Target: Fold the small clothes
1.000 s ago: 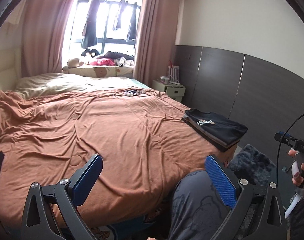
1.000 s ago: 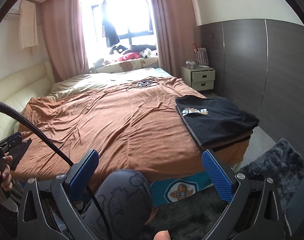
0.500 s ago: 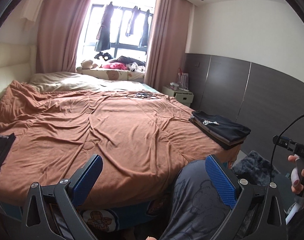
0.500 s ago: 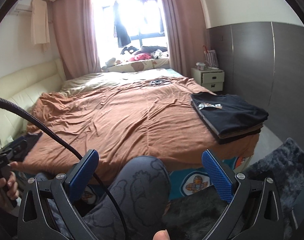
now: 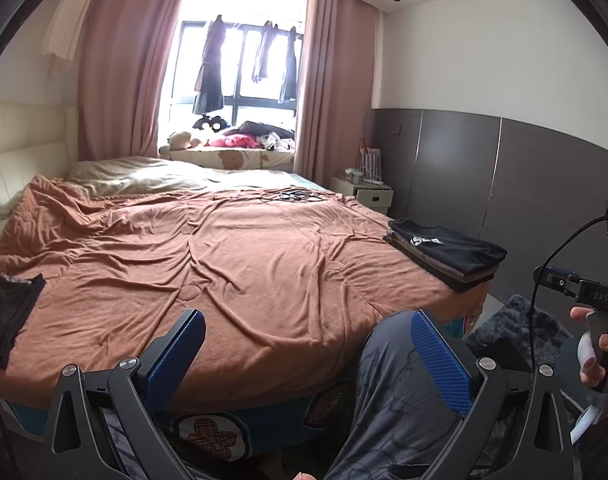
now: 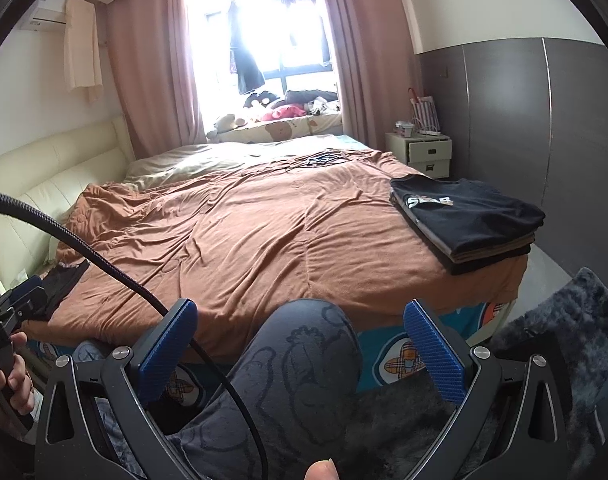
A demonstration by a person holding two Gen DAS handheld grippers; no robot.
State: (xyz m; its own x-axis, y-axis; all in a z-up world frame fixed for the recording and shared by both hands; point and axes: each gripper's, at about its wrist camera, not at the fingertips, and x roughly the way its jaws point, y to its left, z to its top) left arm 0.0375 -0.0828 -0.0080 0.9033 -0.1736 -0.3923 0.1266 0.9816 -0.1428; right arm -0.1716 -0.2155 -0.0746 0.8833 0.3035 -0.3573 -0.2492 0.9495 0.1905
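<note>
- Left gripper [image 5: 306, 354] spread wide, blue ribbed pads apart, nothing between them; held back from the foot of the bed, above a knee in grey printed trousers [image 5: 400, 392].
- Right gripper [image 6: 300, 346] likewise splayed and empty, hovering over the same knee, well short of the mattress edge.
- Ahead and to the left of both tools: a loose black garment [image 5: 6, 320], flat but unfolded, lying at the near left edge of the rumpled rust-brown bedspread [image 5: 232, 264]. Likely the next piece to fold.
- Ahead and to the right: a neat stack of folded shirts, black printed tee on top [image 6: 464, 216], sitting at the right edge of the bed, well apart from the loose piece.
- Handling, as a judgement: thin, light, limp knit; no stiffness, bound to sag and drape when lifted, and apt to cling to or drag the soft bedspread beneath. Not fragile, not slippery against ribbed pads.
- Best hold, as a judgement: pinch a hem or shoulder seam at two corners, one per tool, taking only the garment's layer and not the cover under it.
- Against a second ago: both views sit further back and higher, more ceiling and wall showing, the bed and stack smaller, the loose black piece more fully in sight at left. Openings unchanged, clothes unmoved.
</note>
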